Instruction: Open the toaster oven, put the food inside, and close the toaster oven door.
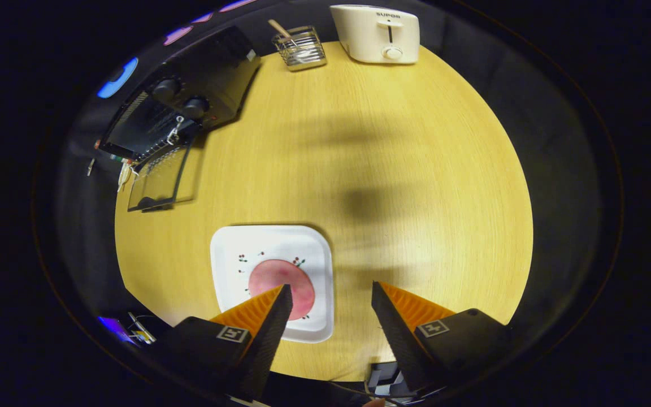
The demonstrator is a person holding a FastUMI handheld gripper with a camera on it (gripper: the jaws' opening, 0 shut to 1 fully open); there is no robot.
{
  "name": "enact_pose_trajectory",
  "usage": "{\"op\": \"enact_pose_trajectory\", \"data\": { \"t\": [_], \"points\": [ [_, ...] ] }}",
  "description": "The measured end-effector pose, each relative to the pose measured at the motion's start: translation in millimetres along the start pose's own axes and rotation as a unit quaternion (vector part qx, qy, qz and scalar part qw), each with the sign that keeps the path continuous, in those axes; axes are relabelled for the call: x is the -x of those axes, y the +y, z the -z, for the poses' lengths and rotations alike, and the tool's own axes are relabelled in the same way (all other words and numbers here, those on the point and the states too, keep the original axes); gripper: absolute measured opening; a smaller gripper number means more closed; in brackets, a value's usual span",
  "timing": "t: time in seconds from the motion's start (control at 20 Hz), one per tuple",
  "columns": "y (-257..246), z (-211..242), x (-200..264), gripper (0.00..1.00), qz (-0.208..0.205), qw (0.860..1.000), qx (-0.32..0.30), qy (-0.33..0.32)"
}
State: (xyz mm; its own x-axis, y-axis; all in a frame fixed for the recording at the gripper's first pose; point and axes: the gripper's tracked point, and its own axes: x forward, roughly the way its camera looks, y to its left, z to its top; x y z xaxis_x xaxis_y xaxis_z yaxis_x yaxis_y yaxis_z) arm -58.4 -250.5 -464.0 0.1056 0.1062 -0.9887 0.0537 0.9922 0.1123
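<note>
At upper left, the black oven (pixel 190 107) stands with its glass door (pixel 159 181) dropped open: step one judged done. The food (pixel 280 282), a flat pink round, lies on a glossy white square plate (pixel 229 254) at lower centre of the pale wood-grain surface (pixel 416 169). The hand-held gripper (pixel 331 297) hovers, fingers spread and empty. Loading and closing remain.

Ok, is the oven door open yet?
Open. The oven door is folded down flat onto the table, its glass facing up. The food sits on the plate; the claw is open above it.
</note>
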Motion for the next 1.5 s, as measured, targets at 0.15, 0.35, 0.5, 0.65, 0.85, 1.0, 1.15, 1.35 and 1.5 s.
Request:
{"op": "enact_pose_trajectory", "data": {
  "t": [0.15,0.35,0.5,0.65,0.85,1.0,1.15,1.35,1.5],
  "points": [
    [7,7,-9,0.65,-0.014,1.000,-0.002,0.015],
    [-3,6,-13,0.36,0.018,1.000,0.020,0.017],
    [-4,7,-19,0.08,-0.006,1.000,0.017,0.016],
    [1,8,-15,0.05,-0.056,0.998,-0.016,0.008],
    [13,9,2,0.05,-0.168,0.972,-0.164,-0.011],
    [19,10,8,0.05,-0.195,0.957,-0.213,-0.030],
    [32,13,14,0.05,-0.214,0.942,-0.254,-0.048],
    [77,9,47,0.05,-0.234,0.916,-0.315,-0.083],
    [124,1,63,0.05,-0.244,0.899,-0.348,-0.109]
  ]
}}
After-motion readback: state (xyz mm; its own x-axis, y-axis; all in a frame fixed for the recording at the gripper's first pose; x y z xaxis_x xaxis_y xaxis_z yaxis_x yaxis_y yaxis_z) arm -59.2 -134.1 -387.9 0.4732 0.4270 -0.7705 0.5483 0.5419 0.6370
